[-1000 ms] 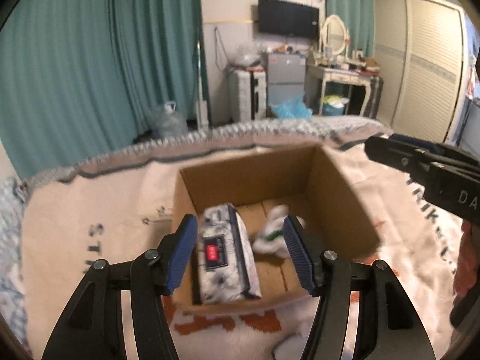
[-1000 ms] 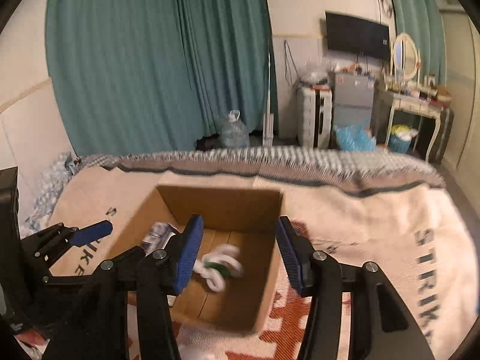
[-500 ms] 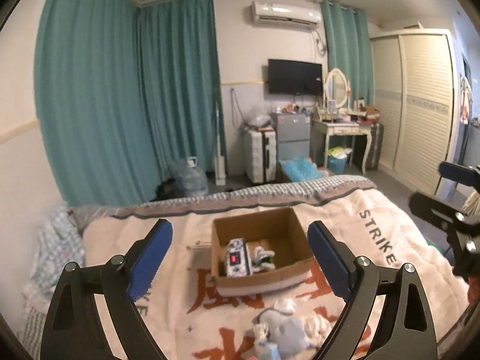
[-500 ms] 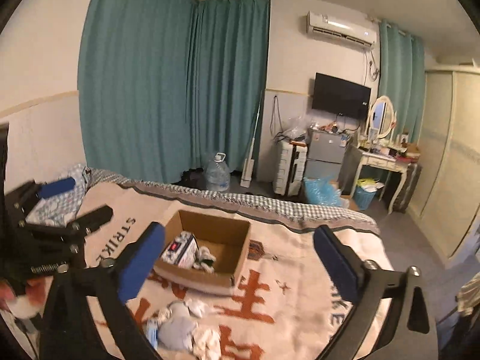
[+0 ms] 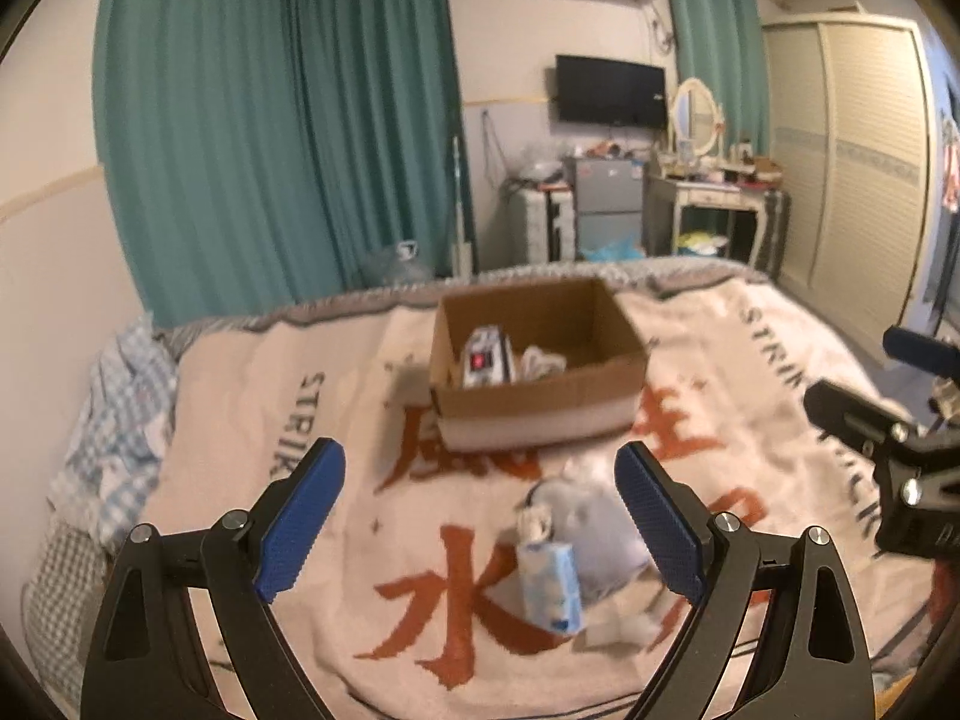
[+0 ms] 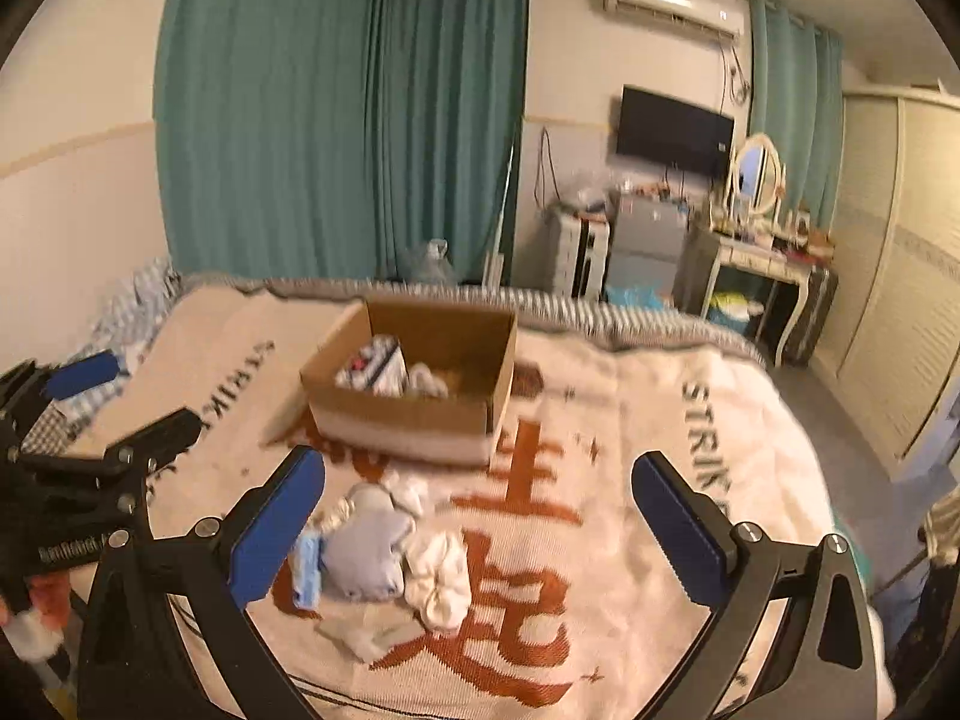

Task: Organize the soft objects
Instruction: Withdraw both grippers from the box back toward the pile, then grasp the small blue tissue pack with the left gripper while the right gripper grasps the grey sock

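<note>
An open cardboard box sits on the bed and holds a tissue pack and white socks. A pile of soft things lies in front of it: a blue tissue pack, a pale blue cloth and white socks. My left gripper is open and empty above the pile. My right gripper is open and empty above the pile too. Each gripper shows at the edge of the other's view.
The bed carries a cream blanket with red characters. A checked blue cloth lies at the bed's left edge. Teal curtains, a water jug, a small fridge, a dressing table and a wardrobe stand beyond the bed.
Both grippers have pulled up and back from the box, opened wide, and now come lower toward the pile in front of the box. The socks and tissue pack stay in the box.
</note>
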Demonstrator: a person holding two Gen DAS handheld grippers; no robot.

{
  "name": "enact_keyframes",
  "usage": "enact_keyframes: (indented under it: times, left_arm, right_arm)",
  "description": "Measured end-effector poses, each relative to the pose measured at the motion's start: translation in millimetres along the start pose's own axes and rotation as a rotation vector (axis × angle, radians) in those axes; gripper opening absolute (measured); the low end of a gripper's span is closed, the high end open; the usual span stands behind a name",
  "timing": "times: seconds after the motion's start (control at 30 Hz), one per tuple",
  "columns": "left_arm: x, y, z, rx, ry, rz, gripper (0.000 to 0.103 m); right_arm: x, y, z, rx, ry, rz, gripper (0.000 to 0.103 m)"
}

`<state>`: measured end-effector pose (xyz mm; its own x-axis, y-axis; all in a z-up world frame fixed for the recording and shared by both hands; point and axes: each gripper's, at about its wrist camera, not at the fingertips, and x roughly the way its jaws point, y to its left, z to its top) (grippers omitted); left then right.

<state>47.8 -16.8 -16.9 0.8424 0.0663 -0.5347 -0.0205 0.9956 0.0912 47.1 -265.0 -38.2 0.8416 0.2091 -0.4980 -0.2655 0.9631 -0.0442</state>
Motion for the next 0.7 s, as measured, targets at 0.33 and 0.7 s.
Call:
enact_keyframes:
  times: [0.33, 0.7]
  left_arm:
    - [81.0, -13.5, -73.0, -0.039, 0.219, -0.112, 0.092]
    - [117.4, -15.6, -97.6, -0.032, 0.321, -0.3, 0.038]
  right_arm:
    - [66.8, 12.0, -48.5, 0.007, 0.108, 0.002, 0.103]
    - [106.8, 16.8, -63.3, 0.034, 0.194, 0.012, 0.103]
